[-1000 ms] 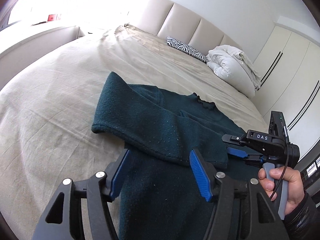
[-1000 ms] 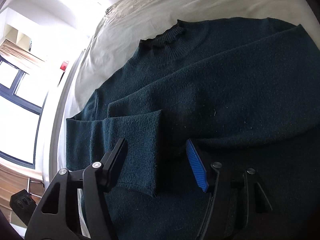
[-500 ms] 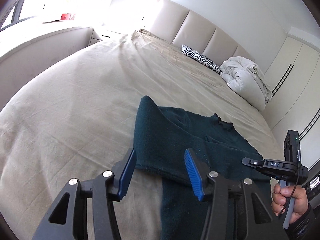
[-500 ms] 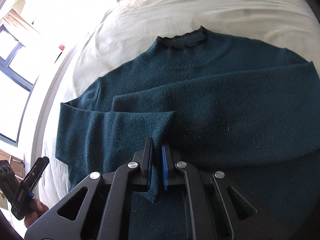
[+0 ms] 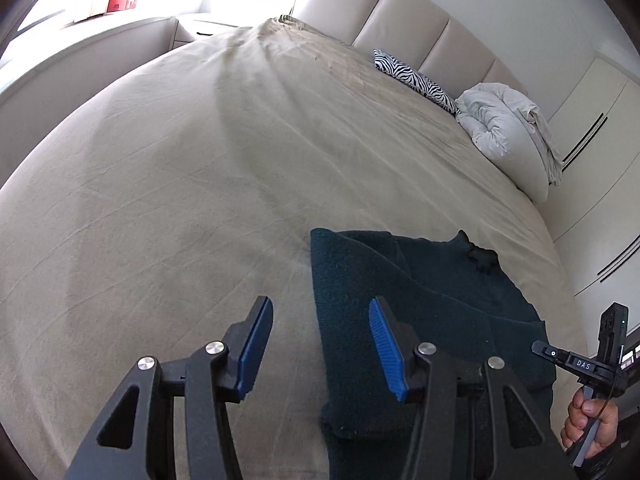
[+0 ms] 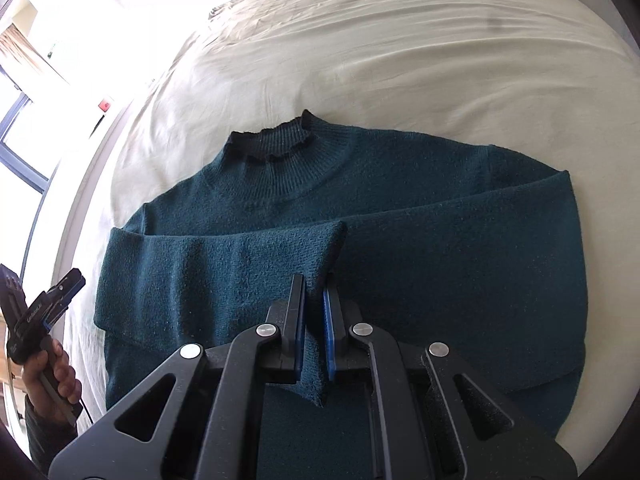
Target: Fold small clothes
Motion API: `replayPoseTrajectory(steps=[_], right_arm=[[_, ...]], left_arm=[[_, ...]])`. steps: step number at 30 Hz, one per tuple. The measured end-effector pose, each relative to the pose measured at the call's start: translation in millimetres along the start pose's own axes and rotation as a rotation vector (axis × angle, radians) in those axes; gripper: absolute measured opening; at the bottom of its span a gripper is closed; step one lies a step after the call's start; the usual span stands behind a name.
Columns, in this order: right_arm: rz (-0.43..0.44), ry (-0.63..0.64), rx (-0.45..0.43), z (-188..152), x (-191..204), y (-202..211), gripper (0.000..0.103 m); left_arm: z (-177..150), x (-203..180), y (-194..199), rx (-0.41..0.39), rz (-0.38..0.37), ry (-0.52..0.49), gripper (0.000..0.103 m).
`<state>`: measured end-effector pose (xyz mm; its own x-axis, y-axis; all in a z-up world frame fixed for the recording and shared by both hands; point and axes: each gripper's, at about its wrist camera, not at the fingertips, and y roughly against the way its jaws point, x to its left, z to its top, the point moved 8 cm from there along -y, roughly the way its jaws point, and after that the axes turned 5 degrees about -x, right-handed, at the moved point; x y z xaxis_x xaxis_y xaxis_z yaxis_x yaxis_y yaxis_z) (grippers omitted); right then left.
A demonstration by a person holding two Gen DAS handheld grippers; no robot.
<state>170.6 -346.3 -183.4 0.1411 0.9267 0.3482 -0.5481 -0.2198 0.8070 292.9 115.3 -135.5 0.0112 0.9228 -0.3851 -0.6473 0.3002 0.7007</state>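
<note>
The right gripper (image 6: 314,304) is clamped tight on the cuff end of a sleeve (image 6: 224,276) — knit fabric fills the narrow slit between its two pads, with the cuff's raw edge hanging out below them. That sleeve belongs to a dark teal sweater (image 6: 420,248) lying flat on the bed, chest up, its frilled neck (image 6: 272,144) pointing toward the headboard. The gripped sleeve is folded across the body from the sweater's left edge; the other sleeve is folded in from the opposite side and lies across the chest just beyond it, their ends meeting near the middle.

The left gripper (image 5: 318,346) holds nothing. Its jaws stand about half apart, after narrowing somewhat, and between them shows bare sheet and the sweater's (image 5: 408,312) folded edge, neither pad pressing on cloth. It hovers at the sweater's side, and the right wrist view shows it off to the left, apart from the garment, held in a hand (image 6: 52,372).

The bed sheet (image 5: 200,184) is beige and lightly creased. Far off near the padded headboard (image 5: 400,16) lie a zebra-print pillow (image 5: 416,80) and a bundled white duvet (image 5: 504,128) — well apart from the sweater. White wardrobe doors (image 5: 592,128) stand beyond the duvet.
</note>
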Motion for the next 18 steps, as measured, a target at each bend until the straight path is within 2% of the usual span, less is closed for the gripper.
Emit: replayPoseTrajectory(steps=[3,5,6,8,9,10,13,18], right_arm=[[0.004,-0.02,-0.002,-3.4,-9.7,-1.8,0.007],[0.001,-0.027,0.001,-3.4,-15.1,-5.7,0.007],[0.0,-0.03,0.004,-3.8,-16.0,-8.2,0.007],[0.006,-0.034,-0.003,-3.2,-14.0,-13.7,0.007],[0.009,-0.034,-0.008,-2.2,-13.7,-14.8,0.007],[0.01,-0.032,-0.012,-1.4,-14.2,-18.0,0.007],[-0.002,-0.022,-0.01,-3.5,-14.1,-20.3,0.007],[-0.03,0.029,-0.017,-6.0,-2.4,-19.4,0.007]], left_arm=[[4.3,-2.3,-21.5,0.029,0.031,-0.013,0.053],[4.0,-3.9,-33.8,0.048,0.046,-0.023,0.049],[1.8,-4.8,-39.1,0.062,0.048,-0.025,0.041],[-0.5,-6.7,-43.7,0.06,0.063,-0.044,0.037],[-1.7,-7.7,-45.1,0.057,0.068,-0.055,0.031],[-3.2,-8.6,-46.8,0.06,0.069,-0.062,0.019],[-5.6,-6.9,-47.6,0.046,0.083,-0.066,0.011],[-9.5,-0.9,-41.6,0.014,0.087,-0.073,0.008]])
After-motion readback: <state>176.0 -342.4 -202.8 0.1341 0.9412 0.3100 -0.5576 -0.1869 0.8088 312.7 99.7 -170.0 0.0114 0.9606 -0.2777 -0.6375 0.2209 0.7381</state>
